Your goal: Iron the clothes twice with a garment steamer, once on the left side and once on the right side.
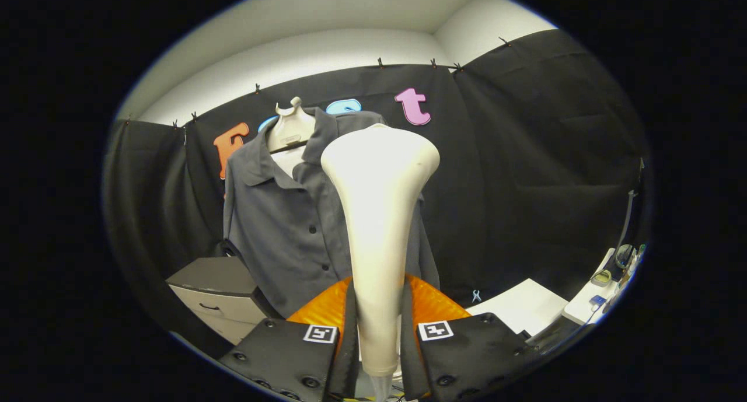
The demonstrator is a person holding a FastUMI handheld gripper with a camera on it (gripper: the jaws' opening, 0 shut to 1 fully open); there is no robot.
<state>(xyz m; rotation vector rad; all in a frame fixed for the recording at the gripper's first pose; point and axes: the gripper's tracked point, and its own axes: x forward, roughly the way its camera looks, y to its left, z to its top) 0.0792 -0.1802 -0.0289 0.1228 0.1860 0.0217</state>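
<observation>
A white garment steamer (378,215) stands upright between my fingers, its narrow handle clamped low down and its wide head rising above. My gripper (378,332) is shut on that handle. Beyond it a grey button-up shirt (280,227) hangs on a pale hanger (290,128) against the black cloth wall. The steamer head hides the shirt's right half and seems to be a short way in front of the cloth; whether it touches I cannot tell.
A grey drawer cabinet (219,294) stands beside the shirt's lower left. A white table (528,308) and a white shelf with small items (607,279) lie to the right. Black cloth walls close the booth.
</observation>
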